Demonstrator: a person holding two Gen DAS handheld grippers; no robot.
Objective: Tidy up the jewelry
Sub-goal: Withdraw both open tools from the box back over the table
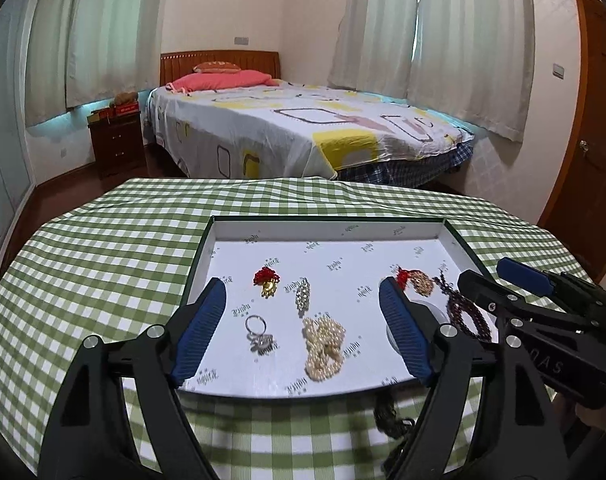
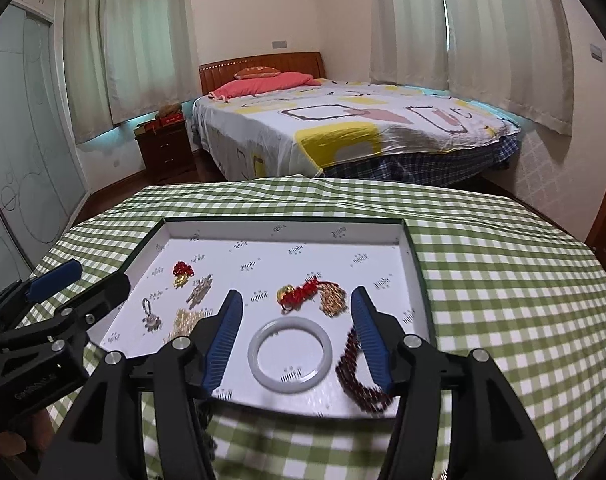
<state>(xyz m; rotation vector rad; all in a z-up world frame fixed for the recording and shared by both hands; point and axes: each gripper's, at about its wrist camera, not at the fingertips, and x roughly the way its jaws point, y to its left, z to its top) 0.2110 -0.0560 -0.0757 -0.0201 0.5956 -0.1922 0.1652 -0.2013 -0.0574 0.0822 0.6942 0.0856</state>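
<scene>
A shallow white tray (image 1: pixel 239 236) (image 2: pixel 403 240) lies on the green checked table. In it lie a pearl necklace (image 1: pixel 323 346), a silver ring (image 1: pixel 259 334), a rhinestone clip (image 1: pixel 302 294), a red-and-gold charm (image 1: pixel 267 280), a white jade bangle (image 2: pixel 290 354), a dark red bead bracelet (image 2: pixel 355 376), a gold chain (image 2: pixel 333 300) and a red knotted charm (image 2: pixel 299 292). My left gripper (image 1: pixel 303 300) is open above the tray's left half. My right gripper (image 2: pixel 297 312) is open above the bangle. Both are empty.
A dark tassel or cord (image 1: pixel 389 416) hangs over the table's near edge below the tray. Beyond the table stand a bed (image 1: pixel 295 128), a nightstand (image 1: pixel 117 142) and a wooden door (image 1: pixel 591 120) at the right.
</scene>
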